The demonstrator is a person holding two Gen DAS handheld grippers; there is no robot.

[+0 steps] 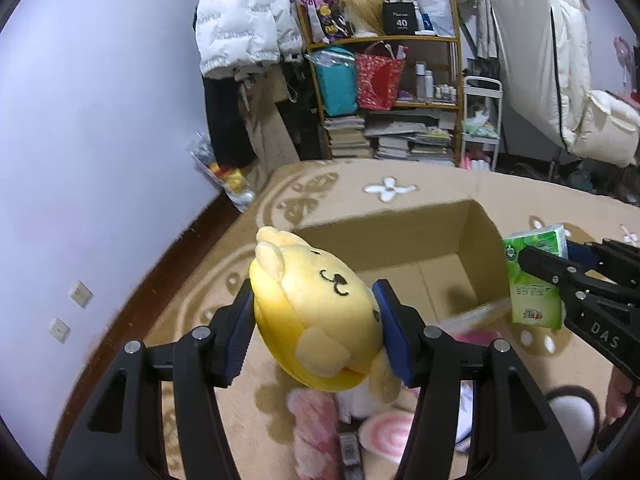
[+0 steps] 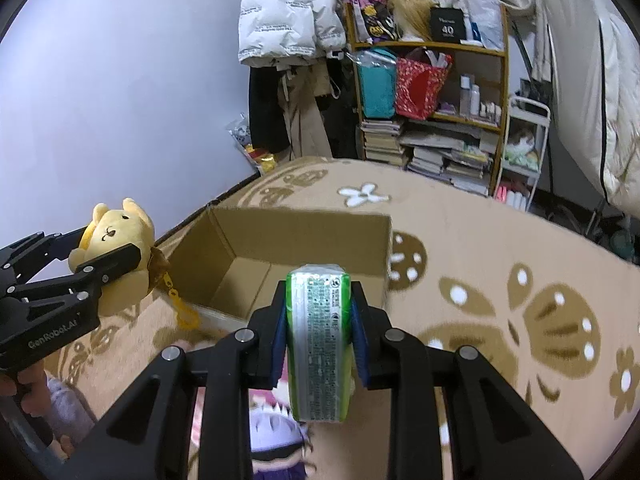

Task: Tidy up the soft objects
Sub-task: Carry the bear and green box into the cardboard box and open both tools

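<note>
My left gripper (image 1: 316, 320) is shut on a yellow bear plush (image 1: 312, 308) and holds it above the rug, just left of an open cardboard box (image 1: 472, 236). It also shows in the right wrist view (image 2: 116, 256), with a yellow clip chain hanging below it. My right gripper (image 2: 318, 328) is shut on a green tissue pack (image 2: 319, 340), held near the box's (image 2: 248, 236) front edge. The tissue pack shows at the box's right side in the left wrist view (image 1: 532, 280). The box looks empty inside.
Pink and white plush pieces (image 1: 316, 428) lie on the beige flower-pattern rug (image 2: 500, 272) below the grippers, and a purple toothed plush (image 2: 276, 436) too. A cluttered shelf (image 1: 384, 92) with books, bags and hanging coats stands at the back. A wall runs along the left.
</note>
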